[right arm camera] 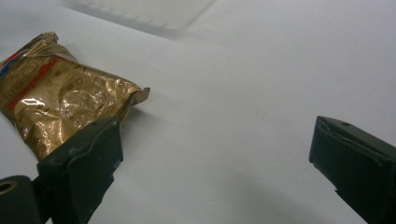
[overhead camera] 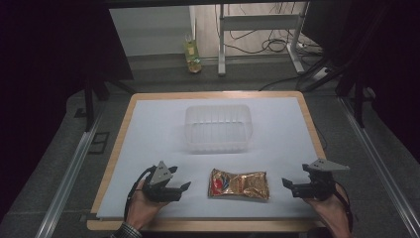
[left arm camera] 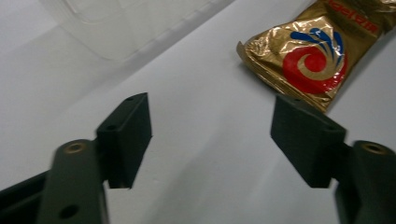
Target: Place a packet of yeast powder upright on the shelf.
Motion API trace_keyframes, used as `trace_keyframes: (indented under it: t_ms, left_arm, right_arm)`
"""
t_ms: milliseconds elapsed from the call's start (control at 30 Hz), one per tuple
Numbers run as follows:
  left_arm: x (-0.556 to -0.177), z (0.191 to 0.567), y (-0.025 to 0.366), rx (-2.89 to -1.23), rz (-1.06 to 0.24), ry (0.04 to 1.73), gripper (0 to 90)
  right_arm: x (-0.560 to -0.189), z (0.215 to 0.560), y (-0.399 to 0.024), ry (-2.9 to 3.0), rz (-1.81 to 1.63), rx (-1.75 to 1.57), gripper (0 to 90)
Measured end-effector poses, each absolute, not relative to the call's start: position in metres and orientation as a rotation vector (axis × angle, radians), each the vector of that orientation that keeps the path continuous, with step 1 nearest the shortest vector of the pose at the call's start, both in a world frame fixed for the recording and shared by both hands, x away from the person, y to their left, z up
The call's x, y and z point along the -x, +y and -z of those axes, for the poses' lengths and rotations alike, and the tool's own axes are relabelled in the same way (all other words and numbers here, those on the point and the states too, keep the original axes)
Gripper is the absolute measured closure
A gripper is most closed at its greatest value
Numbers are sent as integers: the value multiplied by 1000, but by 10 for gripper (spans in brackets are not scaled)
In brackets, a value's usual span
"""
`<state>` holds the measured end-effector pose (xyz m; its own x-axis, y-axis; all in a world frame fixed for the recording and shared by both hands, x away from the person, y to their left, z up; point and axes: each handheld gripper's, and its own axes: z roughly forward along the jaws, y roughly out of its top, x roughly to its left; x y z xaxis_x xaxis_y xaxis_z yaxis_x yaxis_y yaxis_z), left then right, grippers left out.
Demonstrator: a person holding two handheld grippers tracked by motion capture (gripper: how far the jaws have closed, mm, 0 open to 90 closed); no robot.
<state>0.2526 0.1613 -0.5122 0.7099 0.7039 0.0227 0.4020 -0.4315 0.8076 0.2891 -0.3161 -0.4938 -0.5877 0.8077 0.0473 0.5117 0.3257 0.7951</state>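
A gold foil snack packet [overhead camera: 239, 184] with a red and blue swirl lies flat on the white sheet near the table's front edge. My left gripper [overhead camera: 180, 179] rests to its left, open and holding nothing. My right gripper [overhead camera: 295, 176] rests to its right, also open and holding nothing. Both point inward at the packet, a short gap away. In the left gripper view the packet [left arm camera: 310, 60] lies beyond the open gripper [left arm camera: 212, 116], off its right jaw. In the right gripper view the packet [right arm camera: 60, 102] sits just beyond the left jaw of the open gripper [right arm camera: 215, 135].
A clear plastic container [overhead camera: 215, 129] stands upright in the middle of the sheet, behind the packet; its edge also shows as container [left arm camera: 126, 23] and container [right arm camera: 149, 11]. The wooden table rim [overhead camera: 119, 134] frames the sheet. A bottle [overhead camera: 192, 55] stands on the floor beyond.
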Motion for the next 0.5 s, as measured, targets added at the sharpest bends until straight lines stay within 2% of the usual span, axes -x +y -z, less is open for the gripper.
trace_keyframes:
  t_ms: [200, 233, 300, 500]
  left_arm:
    - [-253, 511, 157, -2090, -426, 817, 468]
    - [-253, 511, 155, -2090, -410, 807, 535]
    - [-253, 510, 154, -2093, -407, 802, 562]
    - [-254, 510, 144, -2114, -397, 764, 764]
  right_arm:
    - [-287, 493, -315, 2242, -1120, -1158, 24]
    - [-287, 495, -314, 2245, -1111, -1168, 24]
    - [-287, 495, -313, 2250, -1106, -1173, 24]
    - [-287, 496, -312, 2251, -1090, -1180, 29]
